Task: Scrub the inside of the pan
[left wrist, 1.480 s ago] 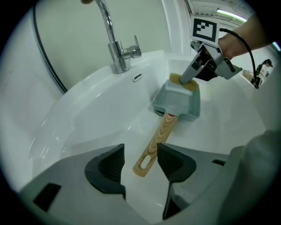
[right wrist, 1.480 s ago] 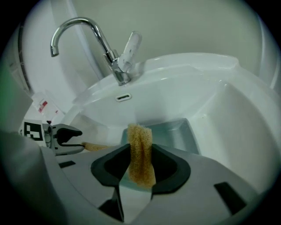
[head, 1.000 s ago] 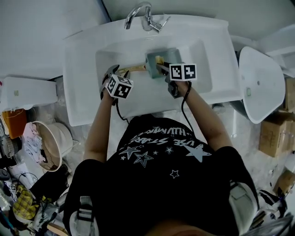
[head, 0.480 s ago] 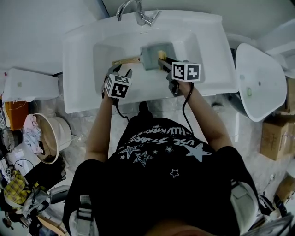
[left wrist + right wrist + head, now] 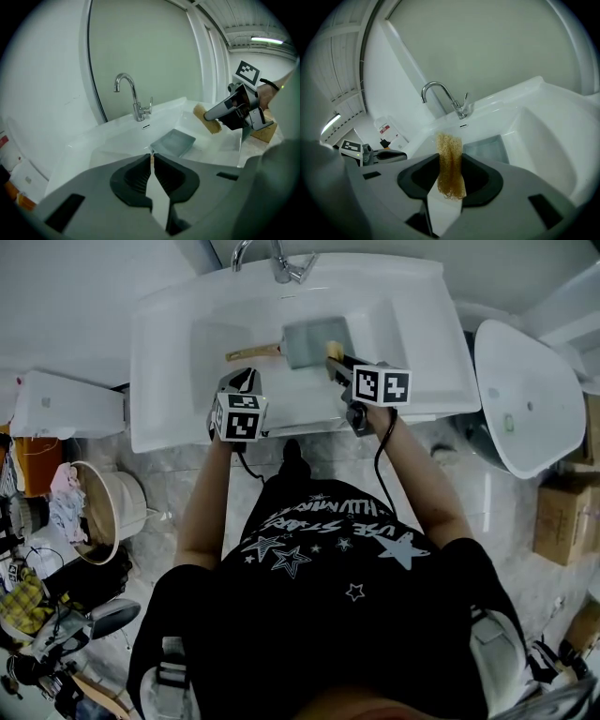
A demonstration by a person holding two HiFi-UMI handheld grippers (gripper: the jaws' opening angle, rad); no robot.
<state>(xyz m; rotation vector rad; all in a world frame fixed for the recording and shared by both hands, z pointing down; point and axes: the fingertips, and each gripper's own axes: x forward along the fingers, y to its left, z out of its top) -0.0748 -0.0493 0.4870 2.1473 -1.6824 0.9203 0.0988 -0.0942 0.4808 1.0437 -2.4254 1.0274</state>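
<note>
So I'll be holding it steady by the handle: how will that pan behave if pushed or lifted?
The pan looks rigid metal. On the glossy sink it will probably slide when pushed. Lifted by its wooden handle, the body end likely dips.

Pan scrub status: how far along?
Done: unclear; the pan sits in the sink, no grime visible inside. In hand: right gripper pinches the sponge, clear of the pan; left gripper, off the handle, has just been closing, nothing between its jaws. Remaining: possibly more scrubbing, else putting things down.
</note>
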